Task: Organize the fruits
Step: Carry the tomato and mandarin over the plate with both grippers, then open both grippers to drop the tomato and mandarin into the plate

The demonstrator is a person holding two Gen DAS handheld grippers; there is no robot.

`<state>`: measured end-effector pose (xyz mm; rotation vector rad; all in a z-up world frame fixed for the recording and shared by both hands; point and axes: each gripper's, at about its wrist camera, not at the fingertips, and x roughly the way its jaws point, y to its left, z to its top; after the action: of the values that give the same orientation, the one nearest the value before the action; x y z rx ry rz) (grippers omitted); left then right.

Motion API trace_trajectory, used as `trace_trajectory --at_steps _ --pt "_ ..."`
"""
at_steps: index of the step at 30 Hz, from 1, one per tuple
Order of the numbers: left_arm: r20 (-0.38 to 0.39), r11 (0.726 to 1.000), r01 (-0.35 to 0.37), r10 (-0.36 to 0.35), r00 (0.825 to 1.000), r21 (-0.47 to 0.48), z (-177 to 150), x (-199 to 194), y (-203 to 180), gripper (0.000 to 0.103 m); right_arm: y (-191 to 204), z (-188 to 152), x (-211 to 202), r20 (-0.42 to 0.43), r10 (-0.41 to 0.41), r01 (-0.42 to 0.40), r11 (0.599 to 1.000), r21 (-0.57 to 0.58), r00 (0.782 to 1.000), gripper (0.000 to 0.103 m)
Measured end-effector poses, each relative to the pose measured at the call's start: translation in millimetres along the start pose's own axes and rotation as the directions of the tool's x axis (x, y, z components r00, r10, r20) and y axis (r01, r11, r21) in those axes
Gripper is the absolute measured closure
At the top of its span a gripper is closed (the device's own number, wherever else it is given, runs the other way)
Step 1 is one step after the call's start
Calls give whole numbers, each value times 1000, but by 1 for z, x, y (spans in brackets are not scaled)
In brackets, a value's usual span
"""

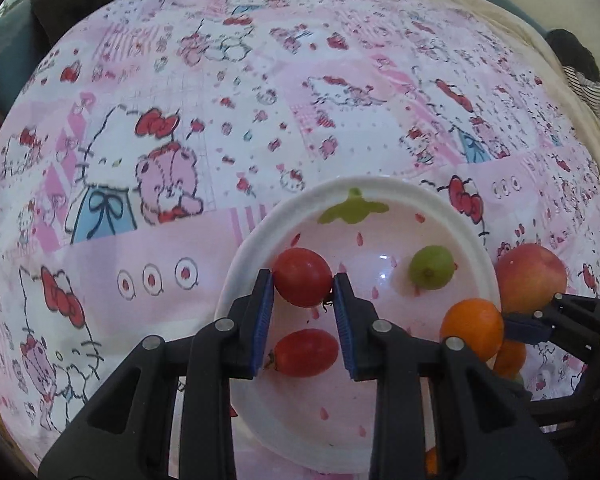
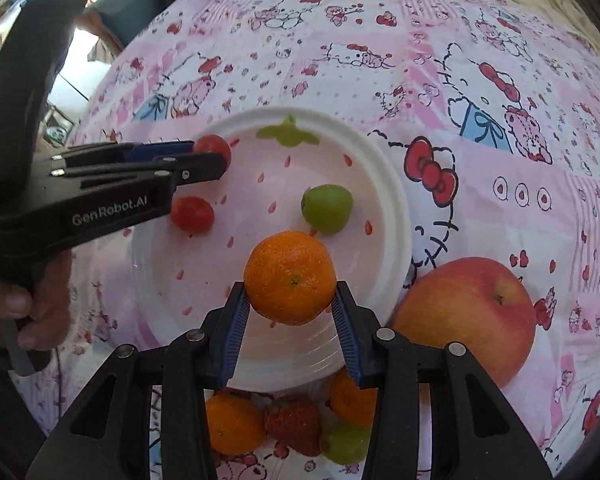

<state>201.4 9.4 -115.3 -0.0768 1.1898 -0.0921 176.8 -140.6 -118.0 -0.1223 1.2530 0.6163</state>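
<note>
Pink cartoon-cat cloth (image 1: pixel 220 184), white strawberry-patterned plate (image 2: pixel 392 200).

In the right wrist view, the right gripper's (image 2: pixel 292 300) black frame covers parts of the fruit below the plate (image 2: pixel 396 216): 2 oranges (image 2: pixel 232 424), a strawberry (image 2: pixel 294 426) and a green grape (image 2: pixel 346 446), so whether they touch cannot be told. The left gripper (image 2: pixel 210 156) hides most of a red tomato (image 2: pixel 216 146) there. In the left wrist view, the plate's near rim (image 1: pixel 260 436) lies behind the gripper frame, and an orange (image 1: pixel 431 462) at the bottom edge is mostly hidden.
</note>
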Motion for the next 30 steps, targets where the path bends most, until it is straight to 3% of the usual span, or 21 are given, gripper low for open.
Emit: trace_trajectory --at_steps 5,20,22,25,27,30 --pt "5 1000 -11 11 1000 10 -4 3 1 76 5 0 3 8 -33 33 999 -20 999 57" --pt "-11 1000 -8 8 1000 -6 -3 3 2 75 4 1 0 19 -19 19 1000 -15 1000 58" --pt "-13 999 16 -17 1000 -31 -3 1 5 68 7 2 0 18 -14 14 1000 -24 1000 53" --pt "9 999 24 -24 1000 -46 -3 -7 6 49 14 -1 -4 26 -5 6 998 -68 1000 42" --pt "28 999 17 -16 999 -44 -3 -14 4 33 19 -2 -10 43 -20 24 996 -91 999 30" --pt "55 999 19 -16 998 -51 -2 -24 6 29 19 -4 -18 57 -12 16 997 -80 998 25"
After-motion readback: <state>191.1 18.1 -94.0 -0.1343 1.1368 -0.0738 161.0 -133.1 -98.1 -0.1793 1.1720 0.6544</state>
